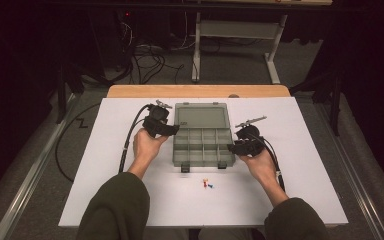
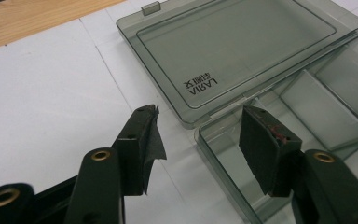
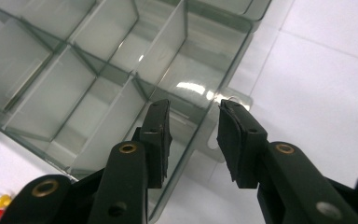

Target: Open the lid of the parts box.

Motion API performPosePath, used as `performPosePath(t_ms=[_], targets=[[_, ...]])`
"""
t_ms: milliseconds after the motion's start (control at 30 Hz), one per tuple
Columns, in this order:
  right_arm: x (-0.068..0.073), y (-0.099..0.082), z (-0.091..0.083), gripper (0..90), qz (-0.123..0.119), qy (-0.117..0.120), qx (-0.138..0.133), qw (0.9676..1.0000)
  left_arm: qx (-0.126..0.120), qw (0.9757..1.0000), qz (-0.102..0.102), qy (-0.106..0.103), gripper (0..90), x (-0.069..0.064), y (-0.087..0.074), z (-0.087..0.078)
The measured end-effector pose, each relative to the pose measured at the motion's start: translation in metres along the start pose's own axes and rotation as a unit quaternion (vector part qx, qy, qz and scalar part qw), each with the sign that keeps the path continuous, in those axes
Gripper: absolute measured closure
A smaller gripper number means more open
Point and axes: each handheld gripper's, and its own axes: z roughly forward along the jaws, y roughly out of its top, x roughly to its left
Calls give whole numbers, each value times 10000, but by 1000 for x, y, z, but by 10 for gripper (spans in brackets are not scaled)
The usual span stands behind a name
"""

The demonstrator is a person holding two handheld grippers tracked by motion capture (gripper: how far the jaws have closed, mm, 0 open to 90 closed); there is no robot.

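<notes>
A clear grey compartment box (image 1: 202, 145) lies open on the white table, its lid (image 1: 201, 117) folded flat toward the far side. My left gripper (image 1: 172, 131) is at the box's far left corner. In the left gripper view its jaws (image 2: 200, 112) stand open astride the corner wall (image 2: 214, 135), with the lid (image 2: 242, 42) beyond. My right gripper (image 1: 232, 148) is at the box's right side. Its jaws (image 3: 194, 105) are open with the side wall between them, pads apart from it, beside a small tab (image 3: 216, 135). The compartments (image 3: 98, 70) look empty.
Small red, yellow and blue pieces (image 1: 207, 184) lie on the table (image 1: 130, 200) in front of the box, glimpsed as well in the right gripper view (image 3: 2, 201). A wooden strip (image 1: 195, 91) runs along the far edge. Cables trail from both grippers.
</notes>
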Motion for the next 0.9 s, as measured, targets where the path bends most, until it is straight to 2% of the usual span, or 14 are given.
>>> performPosePath(t_ms=[267, 367, 633, 900], targets=[[-8, -9, -11, 608, 131, 3, -206, 9997, -120, 9999, -3, -48, 446, 0, -10, -9], [-10, -12, -16, 592, 116, 30, -282, 9995, -83, 9999, 81, -64, 435, -2, -11, -14], [-15, -24, -29, 558, 139, 95, -546, 9984, -228, 9995, 204, -92, 432, -4, -19, -29], [-23, -37, -40, 521, 208, 140, -734, 9970, -344, 9990, 247, -109, 425, -4, -29, -45]])
